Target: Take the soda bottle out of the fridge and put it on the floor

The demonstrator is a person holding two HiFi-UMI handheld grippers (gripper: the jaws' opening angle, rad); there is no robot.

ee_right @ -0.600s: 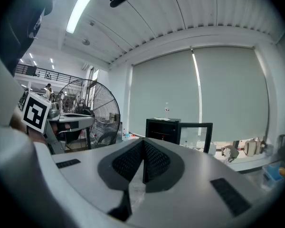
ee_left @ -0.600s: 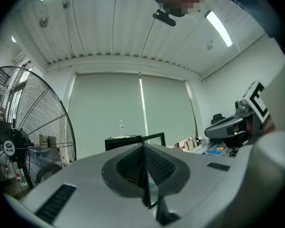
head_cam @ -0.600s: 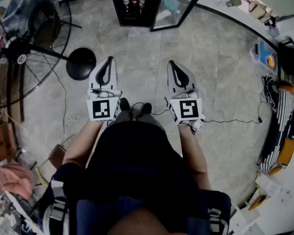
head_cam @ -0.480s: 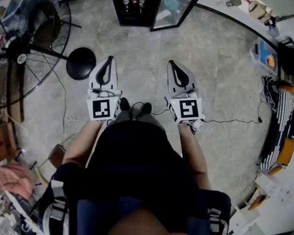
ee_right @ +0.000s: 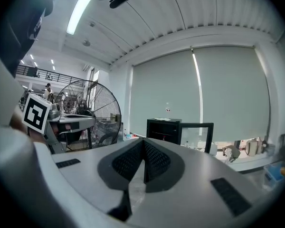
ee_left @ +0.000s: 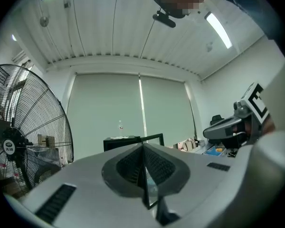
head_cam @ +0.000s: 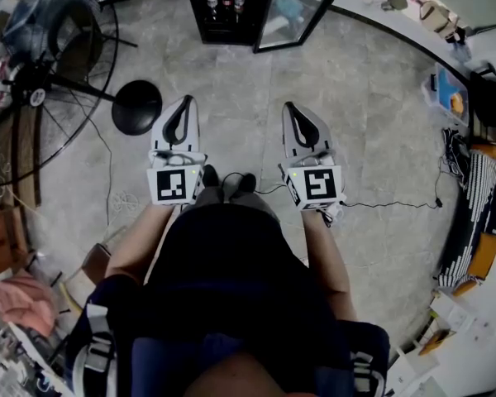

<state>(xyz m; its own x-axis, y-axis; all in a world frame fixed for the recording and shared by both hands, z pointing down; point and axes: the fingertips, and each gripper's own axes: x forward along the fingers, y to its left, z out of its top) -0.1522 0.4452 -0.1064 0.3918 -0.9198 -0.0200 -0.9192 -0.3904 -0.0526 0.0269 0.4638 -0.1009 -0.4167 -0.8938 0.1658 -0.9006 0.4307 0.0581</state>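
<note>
A big pedestal fan [head_cam: 36, 98] stands left, a black cable [head_cam: 388, 204] trails right.

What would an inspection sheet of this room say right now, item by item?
Surface: grey tiled floor.
Job's things: black fridge, door open; bottles standing inside, none taken out.
Clutter: standing fan at left; blue tray and pink cloth along the edges.
Grippers: left gripper and right gripper both shut, empty, side by side, short of the fridge.
Cables: black cable lying on the floor at right.
Surroundings: drawn blinds, ceiling strip lights.
</note>
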